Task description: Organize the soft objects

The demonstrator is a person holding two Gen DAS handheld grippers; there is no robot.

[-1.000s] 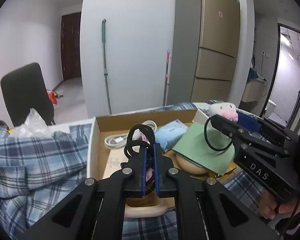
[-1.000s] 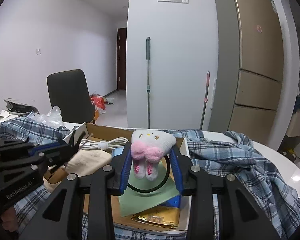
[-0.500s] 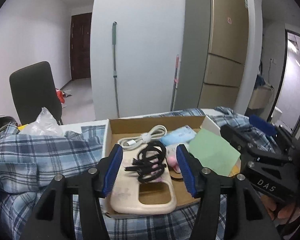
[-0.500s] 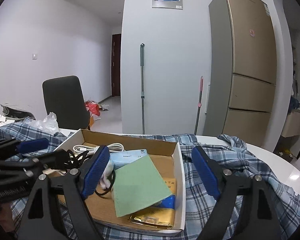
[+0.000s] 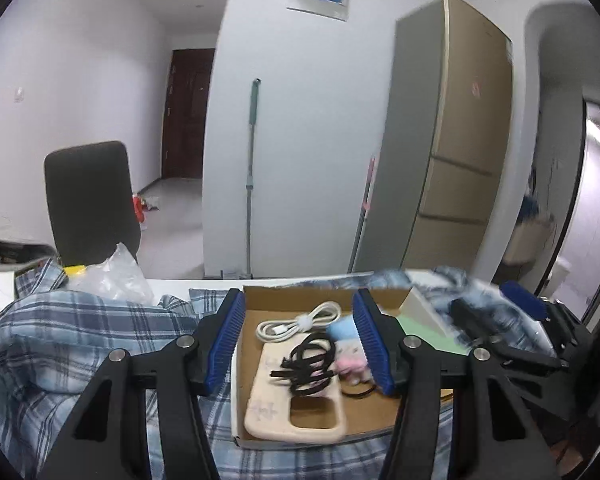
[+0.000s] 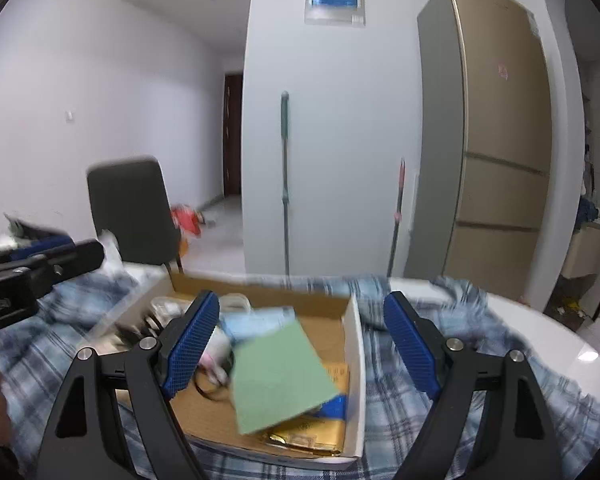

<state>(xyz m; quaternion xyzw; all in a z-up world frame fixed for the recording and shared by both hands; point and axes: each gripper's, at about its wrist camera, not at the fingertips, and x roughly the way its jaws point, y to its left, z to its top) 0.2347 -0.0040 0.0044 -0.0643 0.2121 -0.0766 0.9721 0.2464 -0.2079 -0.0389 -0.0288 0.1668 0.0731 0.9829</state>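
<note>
An open cardboard box (image 5: 324,292) sits on a blue plaid cloth (image 5: 60,352). Inside it, a bundle of black hair ties (image 5: 308,364) lies loose on a beige phone case (image 5: 268,404). A small pink and white plush toy (image 5: 352,364) lies just right of them. My left gripper (image 5: 300,340) hangs open above the box with nothing between its pads. My right gripper (image 6: 302,344) is open too and wider, over the box (image 6: 352,344), also holding nothing. A green sheet (image 6: 280,376) covers the box's right half.
The box also holds a white cable (image 5: 296,324), a light blue tissue pack (image 5: 342,328) and a gold packet (image 6: 308,432). A clear plastic bag (image 5: 108,276) lies at the left. Behind the table stand a dark chair (image 5: 88,204), a mop (image 5: 252,176) and a fridge (image 5: 460,160).
Both grippers opened. The hair ties dropped from the left one onto the phone case, and the plush toy fell from the right one into the box. The left gripper rose and drew back.
</note>
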